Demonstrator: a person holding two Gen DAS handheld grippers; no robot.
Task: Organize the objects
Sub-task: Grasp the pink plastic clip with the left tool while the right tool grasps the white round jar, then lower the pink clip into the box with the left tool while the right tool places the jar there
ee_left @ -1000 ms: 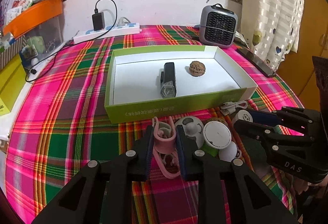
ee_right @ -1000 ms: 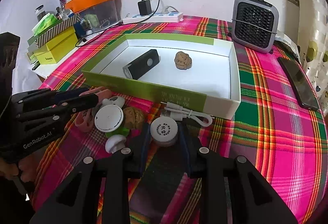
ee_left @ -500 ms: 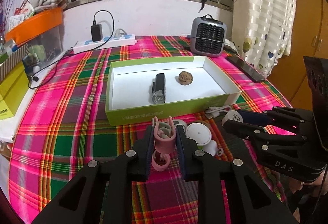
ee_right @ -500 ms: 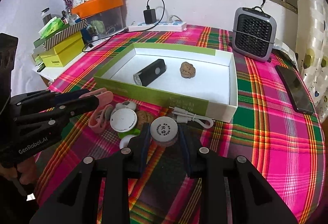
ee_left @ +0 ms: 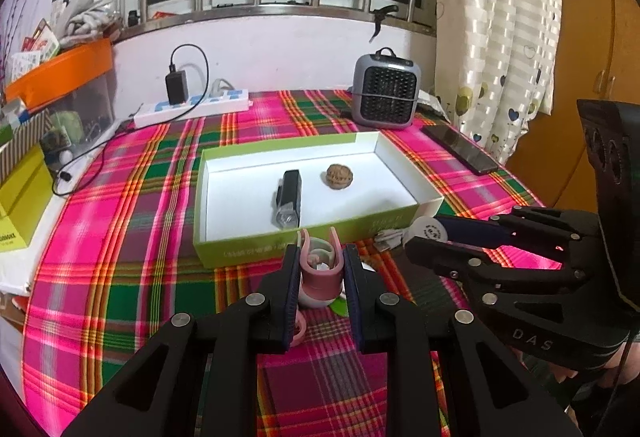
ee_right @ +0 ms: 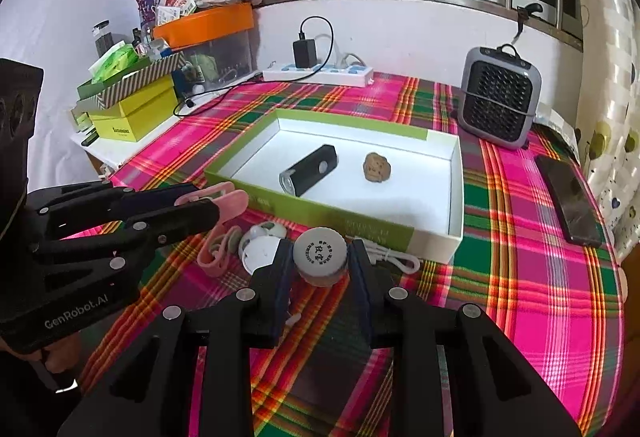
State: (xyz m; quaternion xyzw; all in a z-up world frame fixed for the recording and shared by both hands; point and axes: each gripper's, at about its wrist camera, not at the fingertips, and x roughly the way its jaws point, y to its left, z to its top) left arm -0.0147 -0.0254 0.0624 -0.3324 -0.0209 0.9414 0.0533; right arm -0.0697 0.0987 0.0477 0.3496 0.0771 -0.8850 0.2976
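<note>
My left gripper (ee_left: pixel 321 257) is shut on a pink clip (ee_left: pixel 320 269), held above the plaid cloth just in front of the green box (ee_left: pixel 280 251). My right gripper (ee_right: pixel 320 257) is shut on a small round white-lidded jar (ee_right: pixel 320 253), also lifted, near the box's front wall (ee_right: pixel 360 227). Inside the white-lined box lie a black flashlight (ee_left: pixel 289 199) and a walnut (ee_left: pixel 339 176). Each gripper shows in the other's view: the right one (ee_left: pixel 424 237) with the jar (ee_left: pixel 430 231), the left one (ee_right: pixel 212 205) with the clip (ee_right: pixel 232 203).
Loose small items stay on the cloth before the box: a pink clip (ee_right: pixel 218 253), white round pieces (ee_right: pixel 260 241), a white cable (ee_right: pixel 388 255). A grey fan heater (ee_right: pixel 498 103), power strip (ee_right: pixel 320 71), phone (ee_right: pixel 572 197) and yellow boxes (ee_right: pixel 132 117) ring the table.
Both grippers rose from the pile with their loads: the pink clip came up off the cloth and the jar lifted. The table and box now look farther below.
</note>
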